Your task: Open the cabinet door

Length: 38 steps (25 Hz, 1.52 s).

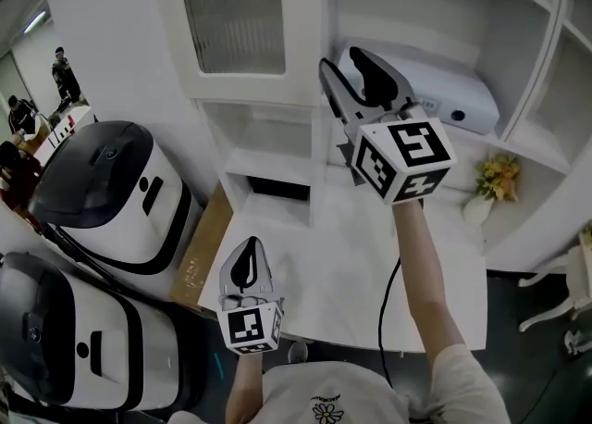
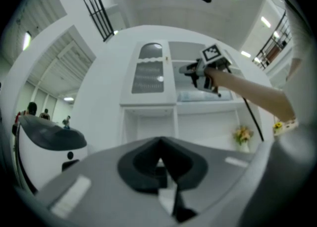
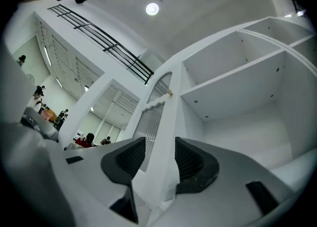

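Right gripper [image 1: 344, 66] raised at the cabinet door [image 1: 236, 15], jaws wide apart and holding nothing
In the right gripper view the door's white stile stands in the gap between the ribbed dark pads, with the small knob [image 3: 170, 92] above them; whether a pad touches it cannot be told; the door is a white frame round a ribbed frosted pane with an arched top, in the cabinet's upper left; the left gripper [image 1: 248, 246] hangs low over the white tabletop [image 1: 351, 265], jaws together and empty; beside the door an open shelf carries a white box-shaped device [image 1: 444, 98]; a vase of yellow flowers [image 1: 498, 177] stands lower right; two black-and-white machines [image 1: 111, 191] stand left
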Motion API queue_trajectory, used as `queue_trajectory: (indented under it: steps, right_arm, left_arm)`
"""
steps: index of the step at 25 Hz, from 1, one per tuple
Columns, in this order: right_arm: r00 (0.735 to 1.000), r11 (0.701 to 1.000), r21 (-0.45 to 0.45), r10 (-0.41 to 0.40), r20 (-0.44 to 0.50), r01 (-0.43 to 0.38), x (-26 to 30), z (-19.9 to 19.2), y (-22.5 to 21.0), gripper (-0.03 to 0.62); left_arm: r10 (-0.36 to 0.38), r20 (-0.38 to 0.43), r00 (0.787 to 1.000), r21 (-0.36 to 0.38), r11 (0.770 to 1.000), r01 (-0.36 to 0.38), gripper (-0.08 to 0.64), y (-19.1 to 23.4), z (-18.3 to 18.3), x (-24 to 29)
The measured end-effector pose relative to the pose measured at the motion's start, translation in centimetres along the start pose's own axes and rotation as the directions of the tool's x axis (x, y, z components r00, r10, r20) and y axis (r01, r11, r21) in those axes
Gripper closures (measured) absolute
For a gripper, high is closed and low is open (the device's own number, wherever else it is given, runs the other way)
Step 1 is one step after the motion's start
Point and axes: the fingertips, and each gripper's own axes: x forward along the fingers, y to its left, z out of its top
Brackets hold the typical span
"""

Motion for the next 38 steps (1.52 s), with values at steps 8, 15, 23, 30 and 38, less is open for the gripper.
queue_trajectory:
  steps: [8,15,23,30,38]
  right_arm:
    - [0.987,0.994,0.063,-0.084,-0.134,0.094,6.1,-2.0,-2.5,0.423]
    - [0.980,0.994,0.080,-0.052,-0.192,0.069,8.0,-3.1,-2.2,0.435]
    - [0.979,0.992,0.122,-0.019,-0.203,0.044,8.3,-3.1,-2.1,0.428]
    - [0.980,0.995,0.085,-0.028,-0.197,0.046,8.1,-3.2,-1.9,0.431]
    - [0.986,0.990,0.133,-0.031,-0.167,0.054,7.6,-3.2,-2.1,0.466]
  left_arm:
    - [0.029,-0.033,0.999,0.003,1.000,-0.029,0.554,1.6,-0.9,-0.3]
    - [0.040,-0.053,0.998,0.008,0.999,-0.040,0.554,2.9,-1.5,-0.6]
    - [0.061,-0.068,0.996,-0.005,0.998,-0.061,0.554,4.2,-2.3,-0.9]
    - [0.044,-0.075,0.996,-0.012,0.999,-0.045,0.554,4.0,-2.6,-1.3]
    - [0.066,-0.092,0.994,0.003,0.998,-0.066,0.554,5.5,-2.8,-2.1]
